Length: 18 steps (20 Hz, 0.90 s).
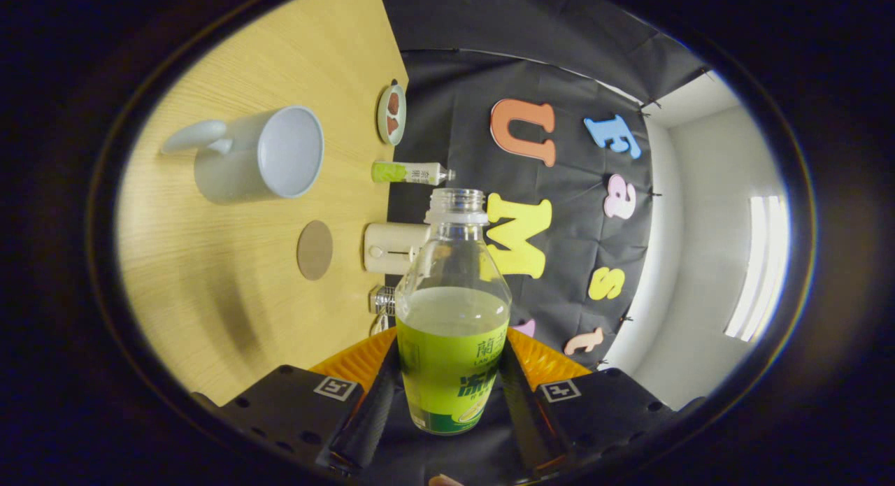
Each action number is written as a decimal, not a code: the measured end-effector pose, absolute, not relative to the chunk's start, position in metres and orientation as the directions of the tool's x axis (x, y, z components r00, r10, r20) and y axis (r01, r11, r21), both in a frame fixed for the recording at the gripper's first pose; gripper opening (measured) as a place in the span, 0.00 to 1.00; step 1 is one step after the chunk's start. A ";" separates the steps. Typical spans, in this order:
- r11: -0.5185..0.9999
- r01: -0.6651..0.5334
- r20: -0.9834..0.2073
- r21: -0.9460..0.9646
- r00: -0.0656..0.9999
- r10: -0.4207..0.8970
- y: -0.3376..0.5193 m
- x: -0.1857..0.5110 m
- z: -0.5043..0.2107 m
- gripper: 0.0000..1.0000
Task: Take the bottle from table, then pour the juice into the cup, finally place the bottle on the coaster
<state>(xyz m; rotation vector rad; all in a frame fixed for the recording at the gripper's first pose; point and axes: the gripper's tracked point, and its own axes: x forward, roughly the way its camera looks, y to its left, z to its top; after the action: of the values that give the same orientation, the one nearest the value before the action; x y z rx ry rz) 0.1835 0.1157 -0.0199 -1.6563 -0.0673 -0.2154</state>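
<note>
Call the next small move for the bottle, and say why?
Probably carry the bottle across toward the cup until its neck sits over the cup's opening. The fingers are shut on the bottle, its cap is off, juice is inside, and the view is rolled, so a tilt seems begun. The cup looks empty and sits well off to one side, beyond the coaster.

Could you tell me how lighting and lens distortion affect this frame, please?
Gripper view: fisheye bends the table edge and tips the scene sideways; a ceiling light glares white; soft shadows lie on the wood below the coaster; the bottle, clamped in the gripper, and the cup look sharp.
</note>
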 end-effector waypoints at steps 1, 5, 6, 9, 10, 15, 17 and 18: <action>-0.109 0.173 0.183 -0.979 0.980 -0.083 0.117 0.183 -0.020 0.80; -0.158 0.162 0.179 -0.974 0.979 -0.097 0.116 0.183 -0.023 0.80; -0.171 0.164 0.182 -0.972 0.979 -0.096 0.117 0.183 -0.022 0.80; -0.201 0.164 0.186 -0.966 0.978 -0.097 0.118 0.185 -0.022 0.80; -0.207 0.163 0.186 -0.965 0.978 -0.096 0.118 0.185 -0.022 0.80; -0.259 0.169 0.198 -0.951 0.976 -0.090 0.123 0.189 -0.021 0.80; -0.284 0.177 0.209 -0.942 0.974 -0.085 0.125 0.188 -0.020 0.80; -0.288 0.171 0.204 -0.942 0.975 -0.086 0.126 0.188 -0.021 0.80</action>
<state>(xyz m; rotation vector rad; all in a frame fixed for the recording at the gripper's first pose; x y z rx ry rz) 0.1876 0.1261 -0.0208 -1.8465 -0.0626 -0.2503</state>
